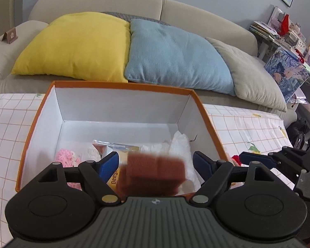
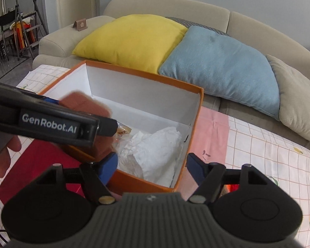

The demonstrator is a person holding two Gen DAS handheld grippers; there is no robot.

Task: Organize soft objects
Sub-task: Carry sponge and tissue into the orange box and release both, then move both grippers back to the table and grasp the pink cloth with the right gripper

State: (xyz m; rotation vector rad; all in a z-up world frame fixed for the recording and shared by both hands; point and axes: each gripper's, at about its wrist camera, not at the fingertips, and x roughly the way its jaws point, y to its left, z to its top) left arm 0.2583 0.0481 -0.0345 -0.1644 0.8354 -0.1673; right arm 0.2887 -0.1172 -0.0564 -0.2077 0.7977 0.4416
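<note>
An orange box (image 1: 122, 87) with white inside stands on the checked tablecloth. In it lie a pink knitted piece (image 1: 66, 157), a yellow packet (image 1: 122, 155) and a crumpled white cloth (image 1: 181, 144). My left gripper (image 1: 157, 163) hangs open over the box's near side. A brown, blurred soft block (image 1: 155, 173) sits between its blue fingers, with a gap to each pad. In the right wrist view the same block (image 2: 84, 103) shows beside the left gripper's arm. My right gripper (image 2: 152, 167) stands open at the box's near corner (image 2: 175, 186), over the white cloth (image 2: 155, 150), gripping nothing.
A beige sofa (image 1: 196, 8) behind the table carries a yellow cushion (image 1: 76, 43), a blue cushion (image 1: 175, 55) and a grey one (image 1: 256, 76). A red mat (image 2: 37, 161) lies left of the box. A small red knitted thing (image 1: 235, 158) sits right of it.
</note>
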